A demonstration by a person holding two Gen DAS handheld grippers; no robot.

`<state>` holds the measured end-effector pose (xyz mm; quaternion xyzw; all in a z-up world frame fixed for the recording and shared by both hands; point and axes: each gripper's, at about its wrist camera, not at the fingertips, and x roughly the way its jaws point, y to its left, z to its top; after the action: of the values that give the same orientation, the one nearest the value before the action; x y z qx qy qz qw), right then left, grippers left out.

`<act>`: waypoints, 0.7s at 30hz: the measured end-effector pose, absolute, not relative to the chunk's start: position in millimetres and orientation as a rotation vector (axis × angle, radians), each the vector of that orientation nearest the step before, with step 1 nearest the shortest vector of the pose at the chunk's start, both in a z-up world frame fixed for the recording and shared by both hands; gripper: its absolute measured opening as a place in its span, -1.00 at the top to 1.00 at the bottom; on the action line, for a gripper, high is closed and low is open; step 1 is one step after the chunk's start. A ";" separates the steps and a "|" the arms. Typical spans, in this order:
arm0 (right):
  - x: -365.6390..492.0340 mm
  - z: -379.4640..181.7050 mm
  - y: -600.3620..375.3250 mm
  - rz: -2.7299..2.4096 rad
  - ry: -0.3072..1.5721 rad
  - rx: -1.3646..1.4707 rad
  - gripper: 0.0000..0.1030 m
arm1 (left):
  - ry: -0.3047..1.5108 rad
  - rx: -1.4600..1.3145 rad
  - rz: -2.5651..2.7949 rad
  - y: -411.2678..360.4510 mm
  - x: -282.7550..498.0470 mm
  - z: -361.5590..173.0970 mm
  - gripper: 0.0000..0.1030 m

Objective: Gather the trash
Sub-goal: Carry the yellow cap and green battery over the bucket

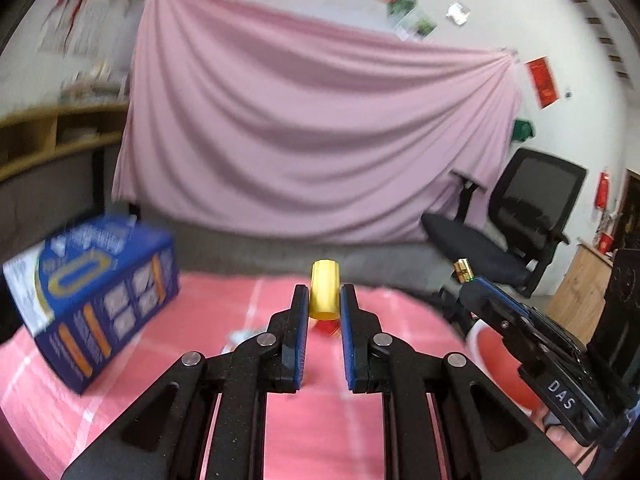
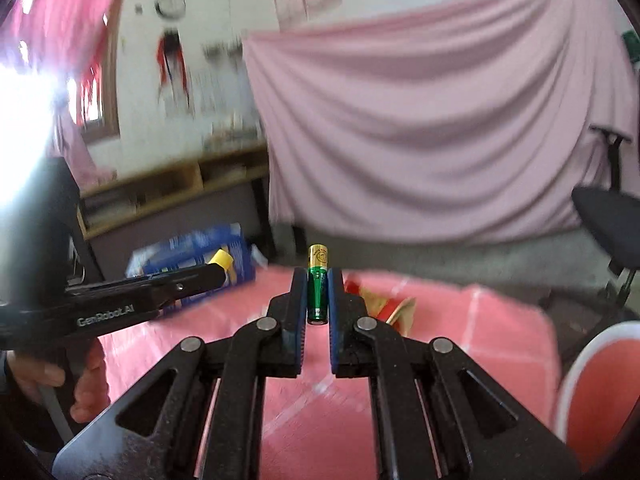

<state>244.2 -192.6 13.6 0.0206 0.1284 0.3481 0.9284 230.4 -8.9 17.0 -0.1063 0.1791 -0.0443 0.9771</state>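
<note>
Left tongs (image 1: pixel 324 300): nearest the lens, clenched on a yellow cylinder (image 1: pixel 324 290) held upright between the blue pads, lifted clear of the bench (image 1: pixel 120 408).
Blue box (image 1: pixel 92 300): at the left on the pink-covered bench, tilted, well apart from both tongs.
Wrapper scraps (image 2: pixel 384 300): red and tan bits lie on the bench beyond the right tongs, not yet collected.
Right tongs (image 2: pixel 317 292): clenched on a green and gold battery (image 2: pixel 317 284), upright, raised above the bench.
Red bin (image 2: pixel 596 384): white-rimmed, at the far right just beside the bench edge; likely the drop point.
Progress: two items are picked up, neither yet dropped; the scraps remain, so the task looks partway through.
</note>
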 end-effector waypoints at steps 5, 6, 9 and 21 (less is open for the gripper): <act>220.3 36.5 -228.4 0.638 0.109 0.081 0.46 | 0.228 -0.123 -0.137 -51.6 219.4 42.4 0.76; 217.3 40.1 -233.7 0.616 0.085 0.081 0.46 | 0.211 -0.108 -0.144 -57.1 217.5 45.2 0.76; 205.2 49.5 -256.5 0.543 0.016 0.096 0.46 | 0.150 -0.063 -0.182 -84.9 211.9 57.3 0.76; 185.4 58.5 -343.6 0.291 -0.052 0.145 0.46 | 0.099 0.054 -0.360 -196.6 224.1 61.9 0.76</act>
<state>185.4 -343.6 58.5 0.0724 -0.0257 0.1449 0.9865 224.1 -196.6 61.9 0.0270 0.0492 -0.1791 0.9822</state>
